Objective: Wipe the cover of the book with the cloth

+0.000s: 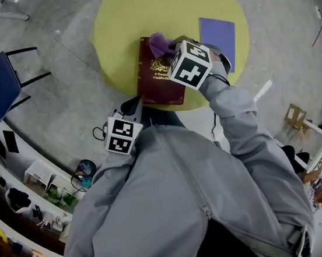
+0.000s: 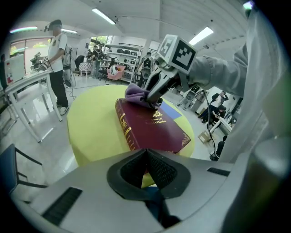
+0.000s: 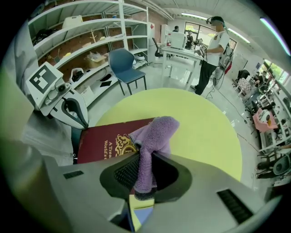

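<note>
The right gripper (image 3: 144, 161) pinches the purple cloth (image 3: 154, 132) so its bunched end bears on the maroon book (image 3: 102, 143), which lies flat on the yellow table (image 3: 200, 123). The left gripper (image 2: 146, 154) (jaws pressed together, empty) hovers clear.

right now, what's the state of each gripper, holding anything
Left gripper: closed, holding nothing.
Right gripper: closed on the purple fluffy cloth, which lies on the dark red hardcover book.

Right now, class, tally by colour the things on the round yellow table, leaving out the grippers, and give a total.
Maroon: 1, the book
Purple: 1, the cloth
Blue: 1, a flat rectangular item
Total: 3
</note>
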`<state>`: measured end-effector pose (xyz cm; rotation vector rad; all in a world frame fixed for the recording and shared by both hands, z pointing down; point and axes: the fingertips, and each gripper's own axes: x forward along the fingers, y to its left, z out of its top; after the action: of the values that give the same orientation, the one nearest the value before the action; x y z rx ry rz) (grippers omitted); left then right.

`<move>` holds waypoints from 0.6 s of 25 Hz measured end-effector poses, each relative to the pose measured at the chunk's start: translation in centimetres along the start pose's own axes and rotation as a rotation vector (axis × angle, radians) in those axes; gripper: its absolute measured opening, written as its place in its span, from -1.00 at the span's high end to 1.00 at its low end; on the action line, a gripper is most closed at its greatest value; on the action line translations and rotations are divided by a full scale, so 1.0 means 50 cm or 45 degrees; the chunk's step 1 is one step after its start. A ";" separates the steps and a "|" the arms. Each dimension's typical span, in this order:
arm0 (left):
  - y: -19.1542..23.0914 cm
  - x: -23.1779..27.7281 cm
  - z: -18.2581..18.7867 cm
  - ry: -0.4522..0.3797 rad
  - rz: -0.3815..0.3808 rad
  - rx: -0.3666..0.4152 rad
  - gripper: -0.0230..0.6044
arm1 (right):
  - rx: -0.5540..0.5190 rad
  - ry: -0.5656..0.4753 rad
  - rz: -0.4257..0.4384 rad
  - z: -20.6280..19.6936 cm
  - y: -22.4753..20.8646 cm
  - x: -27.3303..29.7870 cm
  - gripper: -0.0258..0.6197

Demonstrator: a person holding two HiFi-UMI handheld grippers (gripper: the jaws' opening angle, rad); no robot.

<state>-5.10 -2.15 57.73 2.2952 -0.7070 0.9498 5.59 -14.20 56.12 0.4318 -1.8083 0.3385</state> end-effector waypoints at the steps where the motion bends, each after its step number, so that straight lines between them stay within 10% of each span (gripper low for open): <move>1: 0.000 0.001 0.000 0.002 0.001 0.002 0.87 | 0.007 0.008 -0.004 -0.011 -0.001 -0.001 0.67; 15: -0.006 0.002 0.001 0.017 -0.018 0.015 0.87 | 0.139 0.094 -0.058 -0.135 -0.010 -0.033 0.67</move>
<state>-4.81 -2.02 57.69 2.2993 -0.6802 0.9642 11.98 -11.50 56.38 0.5298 -1.7111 0.4176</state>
